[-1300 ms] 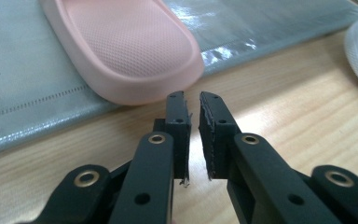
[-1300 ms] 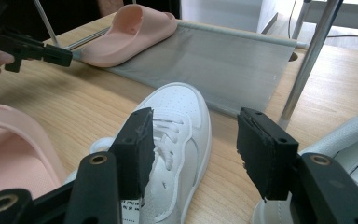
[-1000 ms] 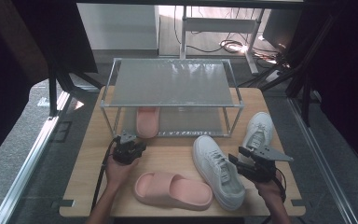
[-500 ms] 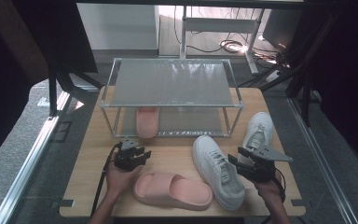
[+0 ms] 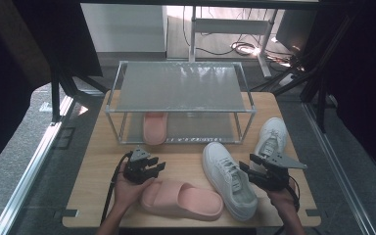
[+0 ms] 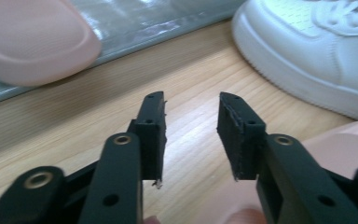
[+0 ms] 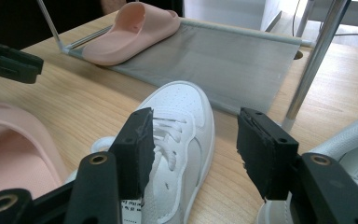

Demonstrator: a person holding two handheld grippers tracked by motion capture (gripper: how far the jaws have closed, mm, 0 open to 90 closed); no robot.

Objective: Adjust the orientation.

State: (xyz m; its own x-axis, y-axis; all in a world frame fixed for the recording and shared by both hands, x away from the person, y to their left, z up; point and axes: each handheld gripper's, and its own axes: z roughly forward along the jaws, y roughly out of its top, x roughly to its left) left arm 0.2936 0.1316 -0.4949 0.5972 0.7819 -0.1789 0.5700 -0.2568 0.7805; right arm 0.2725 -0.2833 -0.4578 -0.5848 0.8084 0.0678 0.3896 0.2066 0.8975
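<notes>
Below my left claw, jaws just spread and empty, lies the pink slide: light, soft foam, best pinched at its strap.

Only one piece of print shows. In the right gripper view, a small white label sits at the bottom edge, seemingly inside the opening of the white sneaker, just under the left jaw. It carries a few lines of tiny dark print, perhaps letters or digits, too small and blurred to read. No brand mark, number or sign is legible on anything else.
</notes>
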